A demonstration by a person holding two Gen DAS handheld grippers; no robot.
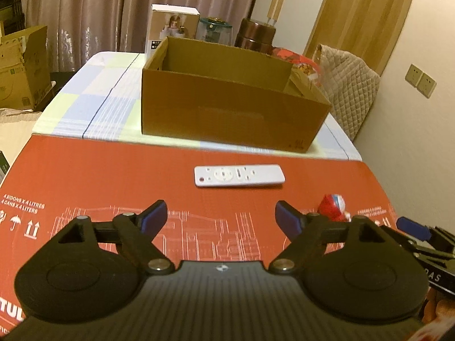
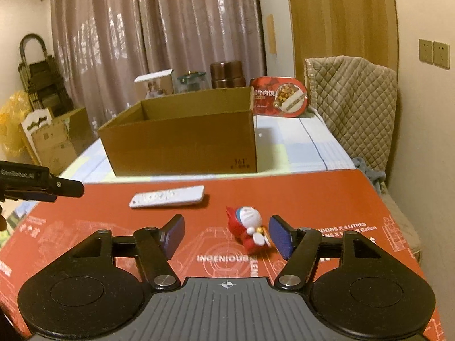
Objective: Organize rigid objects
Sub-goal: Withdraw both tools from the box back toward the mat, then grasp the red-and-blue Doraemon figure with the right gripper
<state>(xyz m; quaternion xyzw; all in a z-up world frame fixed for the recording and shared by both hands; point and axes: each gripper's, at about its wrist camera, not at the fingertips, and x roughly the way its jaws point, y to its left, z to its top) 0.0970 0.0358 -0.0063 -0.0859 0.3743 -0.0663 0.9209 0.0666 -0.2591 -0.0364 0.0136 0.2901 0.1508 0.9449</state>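
Observation:
A white remote (image 1: 239, 176) lies flat on the red printed carton (image 1: 85, 170), just ahead of my left gripper (image 1: 220, 217), which stands open and empty above the carton. A small red and blue cat figurine (image 2: 251, 228) lies on its side between the fingers of my right gripper (image 2: 226, 234). It is close against the right pad (image 2: 280, 236) and far from the left one, so that gripper is open. The remote (image 2: 167, 196) sits farther left. An open brown cardboard box (image 1: 227, 108) stands behind on the checked cloth; its floor is hidden.
Behind the box stand a white carton (image 1: 173, 28), a glass jar (image 1: 214, 29), a brown canister (image 1: 257, 34) and a red food pack (image 2: 280, 96). A quilted chair back (image 2: 355, 99) is at the right, with the wall beside it. Cardboard cartons (image 1: 22, 65) sit at the left.

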